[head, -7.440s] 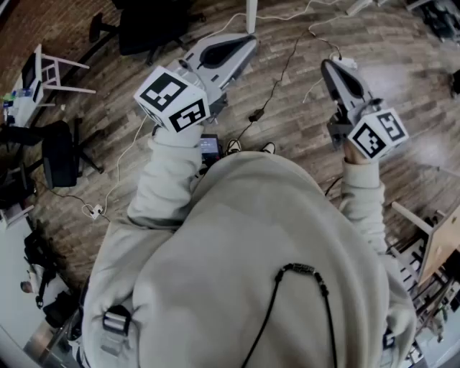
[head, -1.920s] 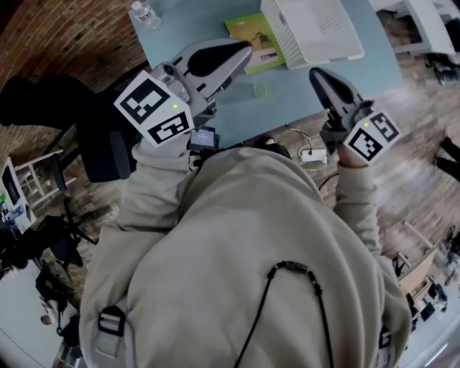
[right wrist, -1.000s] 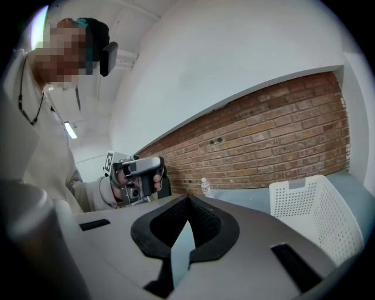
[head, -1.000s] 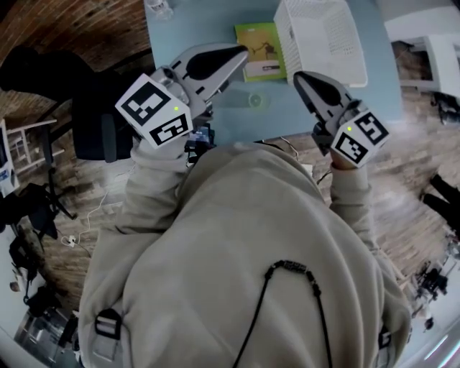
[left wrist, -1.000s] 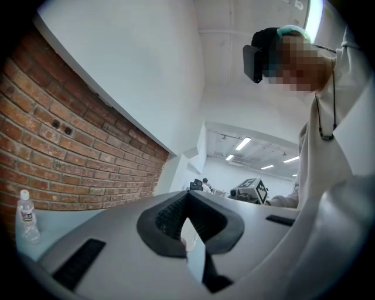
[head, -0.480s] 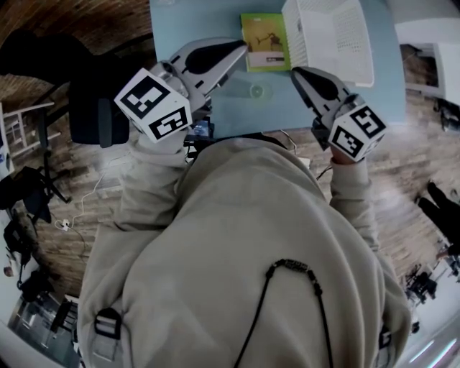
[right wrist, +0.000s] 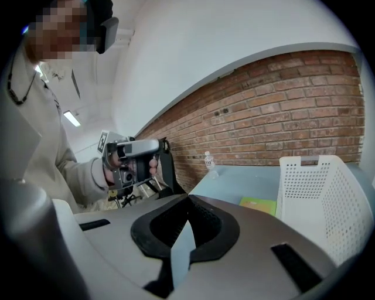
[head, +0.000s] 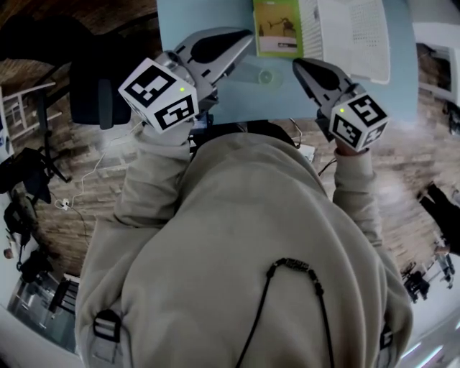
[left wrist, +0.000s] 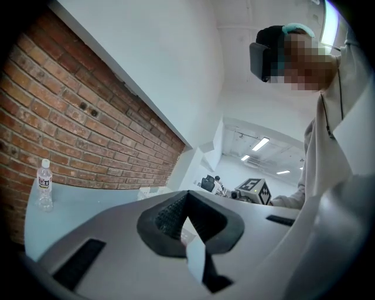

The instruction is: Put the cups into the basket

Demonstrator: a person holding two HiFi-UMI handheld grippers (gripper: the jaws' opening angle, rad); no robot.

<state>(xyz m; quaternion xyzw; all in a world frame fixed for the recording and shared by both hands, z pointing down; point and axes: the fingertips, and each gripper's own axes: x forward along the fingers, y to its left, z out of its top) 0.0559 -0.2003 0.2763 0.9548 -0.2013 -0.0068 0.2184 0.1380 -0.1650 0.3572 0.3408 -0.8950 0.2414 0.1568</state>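
A small clear cup [head: 267, 76] stands on the light blue table [head: 201, 18], between my two grippers' tips. The white perforated basket [head: 356, 32] sits at the table's right; in the right gripper view the basket [right wrist: 319, 199] rises at the right. My left gripper [head: 246, 37] hovers left of the cup, jaws shut on nothing. My right gripper [head: 297, 65] hovers just right of the cup, also shut and empty. In each gripper view the tips meet, the left gripper [left wrist: 186, 194] and the right gripper [right wrist: 188, 199]. I see no other cup.
A green book [head: 277, 29] lies left of the basket. A water bottle [left wrist: 44, 183] stands at the table's far left by the brick wall [left wrist: 70, 135]. A dark office chair [head: 90, 86] stands left of the table. Cables lie on the wooden floor [head: 86, 187].
The person has turned from open floor to the table and come closer; table, basket and cup have slid up in the head view. Both grippers stay shut.
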